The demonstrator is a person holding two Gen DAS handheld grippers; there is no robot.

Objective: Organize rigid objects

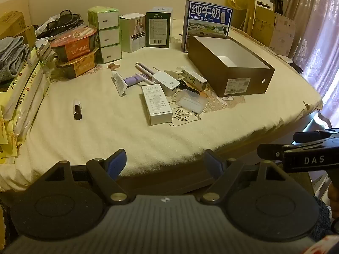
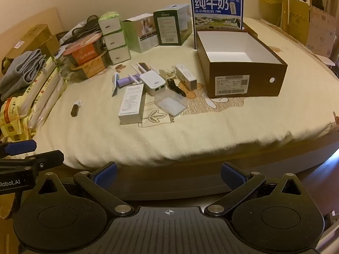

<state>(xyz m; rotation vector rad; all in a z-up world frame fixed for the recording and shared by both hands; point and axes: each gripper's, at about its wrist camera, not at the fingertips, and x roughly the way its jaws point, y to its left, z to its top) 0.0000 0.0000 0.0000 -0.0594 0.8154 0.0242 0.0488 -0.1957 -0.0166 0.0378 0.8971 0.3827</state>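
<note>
An open brown box (image 1: 243, 78) (image 2: 245, 78) with a white inside stands empty on the cream cloth at the right. Left of it lie loose items: a white router (image 1: 165, 81) (image 2: 153, 83), a long white carton (image 1: 156, 104) (image 2: 131, 104), a clear plastic case (image 1: 191, 100) (image 2: 171, 103), a small narrow carton (image 1: 193, 78) (image 2: 186, 77), a tube (image 1: 119, 82) and a dark small bottle (image 1: 77, 109) (image 2: 75, 109). My left gripper (image 1: 165, 164) and right gripper (image 2: 168, 172) are both open and empty, held off the table's near edge.
Stacked boxes (image 1: 109, 33), food tubs (image 1: 75, 42), a milk carton box (image 1: 206, 24) and packets (image 1: 23, 91) line the back and left. Folded grey cloth (image 2: 23, 72) lies far left. Paper bags (image 2: 300, 19) stand at the back right. The table's front edge (image 2: 190, 154) is near.
</note>
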